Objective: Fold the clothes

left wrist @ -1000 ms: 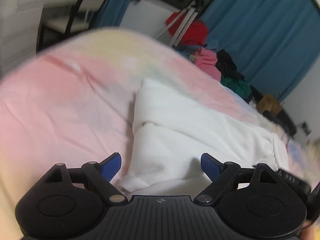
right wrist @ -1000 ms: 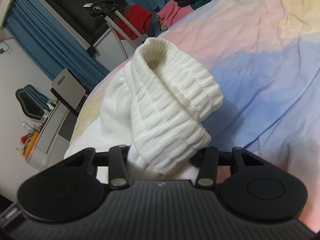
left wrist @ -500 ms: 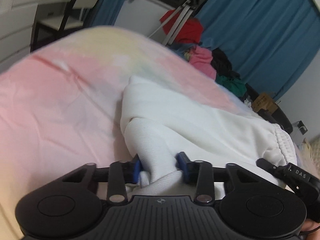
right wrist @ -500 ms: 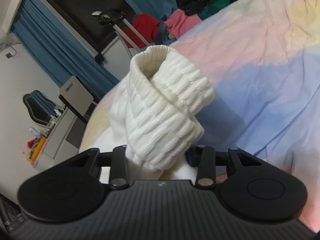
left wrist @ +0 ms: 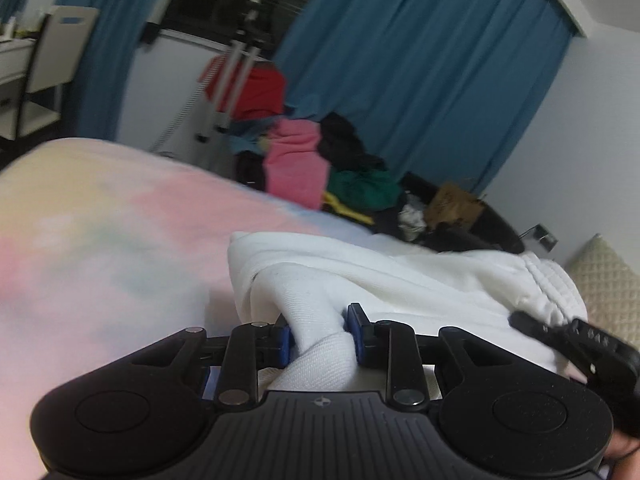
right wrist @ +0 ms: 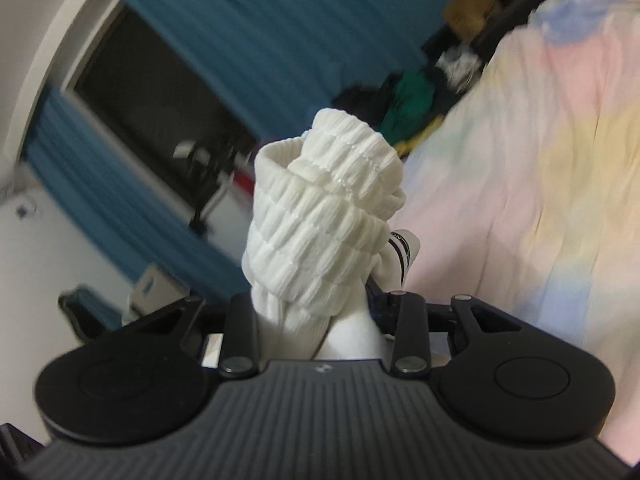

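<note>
A white garment lies bunched on a pastel tie-dye bed sheet. My left gripper is shut on a fold of its smooth white cloth, lifted off the sheet. My right gripper is shut on the garment's ribbed elastic band, which stands bunched above the jaws and hides the pads. In the left wrist view the ribbed band shows at the right, with the tip of the other gripper beside it.
Beyond the bed's far edge is a pile of clothes: pink, red, green and black. A tripod stands by blue curtains. A beige quilted cushion lies right. A chair stands far left.
My left gripper went from open to shut on the white cloth and lifted it. Both grippers rose; the right one tilted, raising the ribbed band off the bed.
</note>
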Motion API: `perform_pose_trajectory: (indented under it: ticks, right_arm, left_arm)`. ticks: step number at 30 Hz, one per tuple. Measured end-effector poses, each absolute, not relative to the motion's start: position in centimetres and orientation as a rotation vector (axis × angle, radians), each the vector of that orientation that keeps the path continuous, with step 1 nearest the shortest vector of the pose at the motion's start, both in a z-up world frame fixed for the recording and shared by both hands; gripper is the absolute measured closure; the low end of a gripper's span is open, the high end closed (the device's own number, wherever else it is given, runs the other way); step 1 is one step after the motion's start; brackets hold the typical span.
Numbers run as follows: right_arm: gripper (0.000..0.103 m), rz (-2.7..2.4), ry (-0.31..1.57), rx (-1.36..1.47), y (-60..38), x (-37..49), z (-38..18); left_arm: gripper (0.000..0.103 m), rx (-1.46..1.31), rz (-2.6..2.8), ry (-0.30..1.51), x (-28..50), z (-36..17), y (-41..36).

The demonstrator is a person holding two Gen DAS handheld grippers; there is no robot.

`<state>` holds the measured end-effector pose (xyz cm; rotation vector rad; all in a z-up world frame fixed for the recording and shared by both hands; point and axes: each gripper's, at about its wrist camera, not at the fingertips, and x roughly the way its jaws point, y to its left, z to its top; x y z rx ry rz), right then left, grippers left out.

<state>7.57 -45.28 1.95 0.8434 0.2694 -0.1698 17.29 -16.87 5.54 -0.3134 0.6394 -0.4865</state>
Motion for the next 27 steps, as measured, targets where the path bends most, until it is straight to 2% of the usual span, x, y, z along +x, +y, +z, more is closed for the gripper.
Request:
perform_pose_trajectory:
  ticks: [6, 12, 17, 22, 27]
  right_arm:
    - [0.066, -0.315, 0.225, 0.857, -54.8, 10.5, 2.3]
    - [0.065, -0.423, 0.205, 0.911, -60.6, 12.2, -2.3]
    - [0.065, -0.509, 0.199, 0.952, -61.0, 11.1, -9.6]
    - [0.062, -0.548, 0.187, 0.990, -58.9, 8.7, -14.8]
    - [0.049, -0.586, 0.274, 1.047, -58.9, 7.7, -15.8]
  left_arm:
    - [0.075, -0.315, -0.582, 0.665, 26.3, 4.6, -28.6]
    - [0.076, -0.254, -0.668, 0.665, 31.6, -0.3, -36.5]
    - [0.078, -0.184, -0.696, 0.713, 32.2, -7.2, -37.2]
    - [0.076, -0.025, -0.711, 0.664, 30.4, -12.3, -36.3]
    - [0.070, 0.067, -0.726, 0.609, 27.4, -11.1, -35.9]
